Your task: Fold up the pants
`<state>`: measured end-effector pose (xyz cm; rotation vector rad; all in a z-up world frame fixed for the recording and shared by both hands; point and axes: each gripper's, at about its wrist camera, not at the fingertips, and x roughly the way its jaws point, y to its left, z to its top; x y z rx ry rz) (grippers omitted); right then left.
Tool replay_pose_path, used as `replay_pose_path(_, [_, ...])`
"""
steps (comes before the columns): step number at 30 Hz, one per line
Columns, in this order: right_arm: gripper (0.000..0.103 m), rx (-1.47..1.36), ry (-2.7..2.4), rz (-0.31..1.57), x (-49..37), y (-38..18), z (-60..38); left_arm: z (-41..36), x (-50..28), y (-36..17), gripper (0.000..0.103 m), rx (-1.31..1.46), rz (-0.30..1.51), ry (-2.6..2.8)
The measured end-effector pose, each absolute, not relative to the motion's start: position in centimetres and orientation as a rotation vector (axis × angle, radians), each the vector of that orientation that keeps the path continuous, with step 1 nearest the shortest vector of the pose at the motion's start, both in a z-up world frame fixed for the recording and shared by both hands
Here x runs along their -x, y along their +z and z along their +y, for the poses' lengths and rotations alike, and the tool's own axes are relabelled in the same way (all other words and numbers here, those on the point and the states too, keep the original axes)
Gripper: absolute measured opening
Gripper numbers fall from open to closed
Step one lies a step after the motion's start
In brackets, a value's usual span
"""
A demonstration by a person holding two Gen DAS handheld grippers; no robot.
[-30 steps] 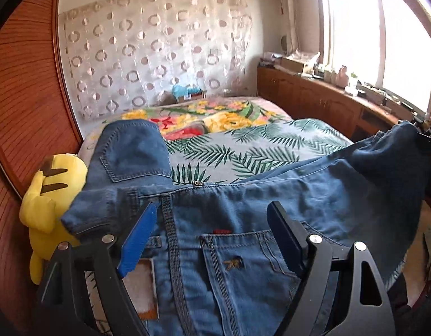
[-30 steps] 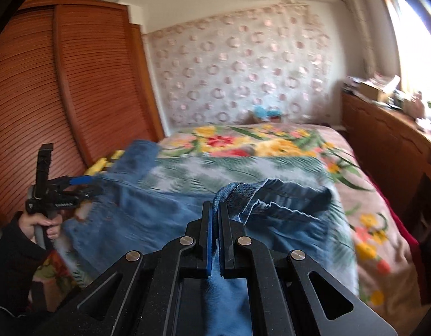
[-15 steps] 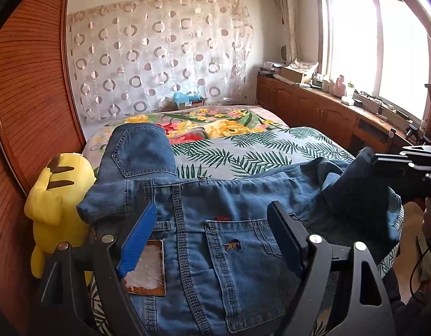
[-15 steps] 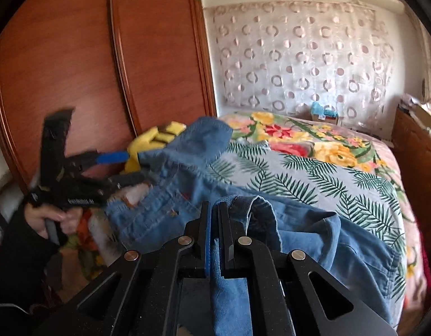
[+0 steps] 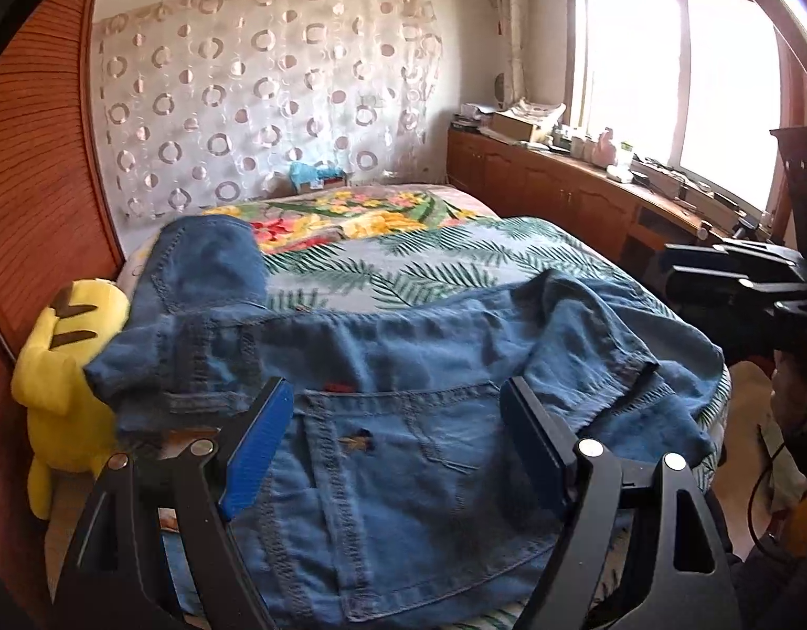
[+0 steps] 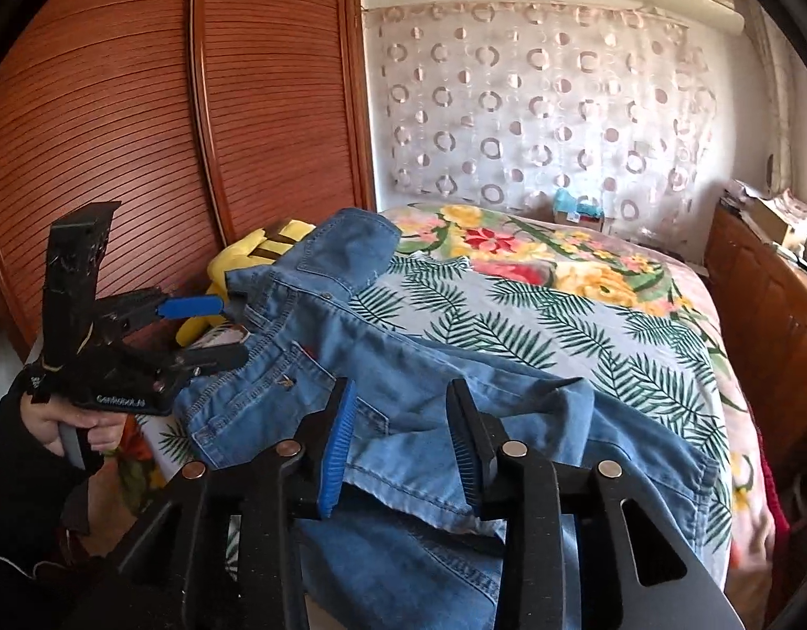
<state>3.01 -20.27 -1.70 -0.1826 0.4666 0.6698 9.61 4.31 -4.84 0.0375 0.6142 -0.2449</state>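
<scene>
Blue jeans lie across the near edge of the bed, back pockets up, with the legs doubled over toward the waist. My left gripper stands open low over the back pocket, nothing pinched. In the right wrist view the left gripper sits at the waistband corner, held by a person's hand. My right gripper hovers over the folded leg end of the jeans. Its jaws are opening, and the denim lies loose below them. The right gripper also shows at the right edge of the left wrist view.
A yellow plush toy sits at the bed's left edge against the slatted wooden wardrobe. The bed cover has palm leaves and flowers. A wooden cabinet with clutter runs under the window on the right.
The right gripper carried the leg end across toward the waist, then its shut jaws parted and the denim dropped onto the bed. The left gripper stayed open over the waist.
</scene>
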Motion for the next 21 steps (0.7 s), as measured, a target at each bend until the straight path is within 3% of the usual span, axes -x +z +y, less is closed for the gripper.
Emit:
replay_pose_path(6, [0.045, 0.165, 0.614, 0.501, -3.5, -3.1, -21.6, 1.7, -9.3, -6.8, 0.082, -0.031, 0.658, -0.313])
replay_pose_path(17, [0.045, 0.131, 0.543, 0.639, -5.5, -6.1, -22.0, -2.6, -9.4, -9.3, 0.081, -0.062, 0.719, -0.395])
replay_pose_path(18, [0.045, 0.126, 0.542, 0.647, -5.7, -6.2, -22.1, -2.8, -9.4, -9.5, 0.079, -0.065, 0.722, -0.401])
replay_pose_path(21, [0.045, 0.113, 0.545, 0.678, -6.1, -6.6, -21.7, -3.2, -9.9, -10.3, 0.054, -0.073, 0.752, -0.405])
